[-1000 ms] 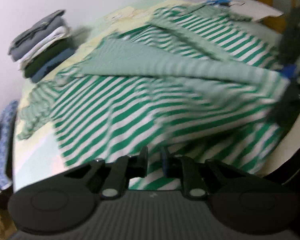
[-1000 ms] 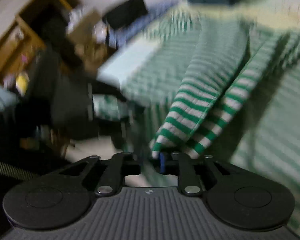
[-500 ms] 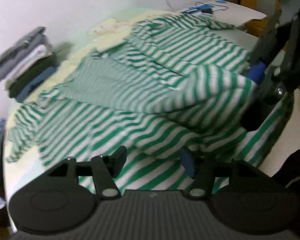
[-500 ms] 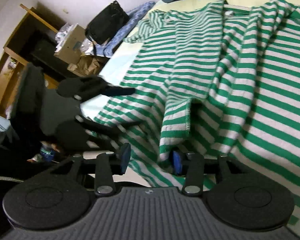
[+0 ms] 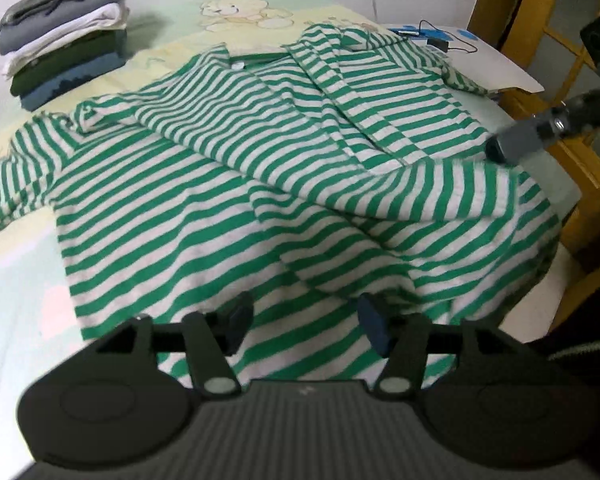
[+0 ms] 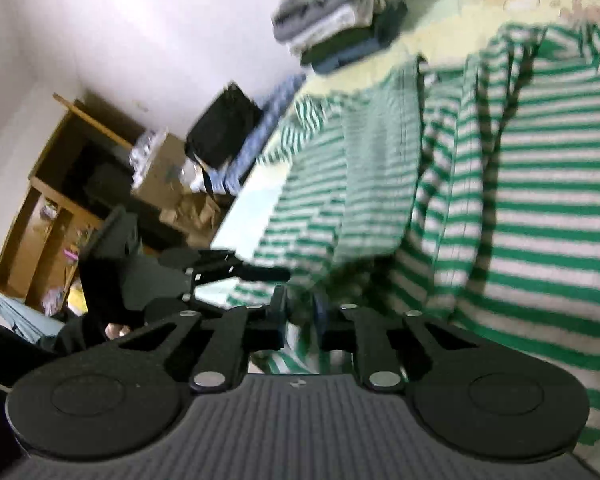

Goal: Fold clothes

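Left claw (image 5: 304, 322) spread, empty; right claw (image 6: 300, 312) – closing on striped shirt (image 6: 520, 220) hem.

No legible text anywhere.

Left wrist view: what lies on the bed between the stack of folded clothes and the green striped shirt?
Only bare bedsheet, pale yellow-green with a teddy-bear print, separates the stack of folded clothes from the green striped shirt. The left wrist view shows this clearly.
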`<act>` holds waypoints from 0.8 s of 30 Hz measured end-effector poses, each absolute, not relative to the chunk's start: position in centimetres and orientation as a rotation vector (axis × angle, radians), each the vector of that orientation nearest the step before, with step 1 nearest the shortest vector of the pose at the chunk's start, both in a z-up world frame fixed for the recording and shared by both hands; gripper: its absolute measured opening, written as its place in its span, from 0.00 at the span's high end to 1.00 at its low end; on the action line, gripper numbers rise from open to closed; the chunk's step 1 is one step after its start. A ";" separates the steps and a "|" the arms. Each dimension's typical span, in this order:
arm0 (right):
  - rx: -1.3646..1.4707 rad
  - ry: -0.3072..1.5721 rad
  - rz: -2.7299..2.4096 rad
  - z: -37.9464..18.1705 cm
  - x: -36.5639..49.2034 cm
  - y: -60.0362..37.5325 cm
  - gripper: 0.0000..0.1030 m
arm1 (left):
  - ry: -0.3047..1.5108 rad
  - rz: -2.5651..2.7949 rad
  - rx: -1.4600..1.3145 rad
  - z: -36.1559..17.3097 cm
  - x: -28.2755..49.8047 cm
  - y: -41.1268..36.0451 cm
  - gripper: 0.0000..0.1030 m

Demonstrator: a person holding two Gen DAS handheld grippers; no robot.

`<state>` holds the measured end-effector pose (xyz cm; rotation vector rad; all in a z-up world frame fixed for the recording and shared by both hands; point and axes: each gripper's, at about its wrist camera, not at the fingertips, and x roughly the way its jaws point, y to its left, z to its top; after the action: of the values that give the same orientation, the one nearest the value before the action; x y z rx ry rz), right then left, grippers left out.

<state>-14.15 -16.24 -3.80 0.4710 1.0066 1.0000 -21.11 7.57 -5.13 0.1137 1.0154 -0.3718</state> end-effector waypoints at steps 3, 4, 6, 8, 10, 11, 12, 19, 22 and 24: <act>0.484 0.989 1.001 -3.6 -14.0 -16.0 0.89 | 1.010 -0.400 0.076 -4.9 -20.9 6.7 0.36; 0.453 0.990 0.985 -3.7 -14.0 -15.6 0.86 | 1.007 -0.407 0.068 -5.0 -20.8 6.3 0.35; 0.377 0.997 0.938 -4.1 -13.9 -14.7 0.58 | 0.995 -0.407 0.084 -5.4 -20.5 5.0 0.29; 0.322 0.998 0.897 -4.7 -13.9 -14.3 0.53 | 0.983 -0.407 0.099 -5.8 -20.2 3.7 0.21; 0.312 1.001 0.880 -5.4 -13.9 -14.4 0.53 | 0.987 -0.392 0.107 -6.5 -19.8 3.1 0.22; 0.318 1.007 0.879 -5.7 -13.7 -14.5 0.53 | 1.000 -0.375 0.099 -7.0 -19.5 3.1 0.30; 0.321 1.012 0.879 -6.1 -13.7 -14.5 0.53 | 1.014 -0.360 0.083 -7.4 -19.1 3.2 0.36; 0.352 0.971 0.932 -6.0 -14.3 -13.8 0.96 | 0.977 -0.323 0.046 -6.1 -19.0 4.7 0.87; 0.393 0.878 0.988 -4.0 -15.1 -14.3 0.96 | 0.931 -0.289 0.055 -3.9 -19.7 6.1 0.89; 0.438 0.822 1.031 -2.3 -15.6 -15.3 0.96 | 0.885 -0.268 0.043 -1.8 -20.5 7.6 0.89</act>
<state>-15.64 -15.29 -2.30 0.4376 0.8221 1.0309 -20.46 7.57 -1.84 0.0433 0.8852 -0.2681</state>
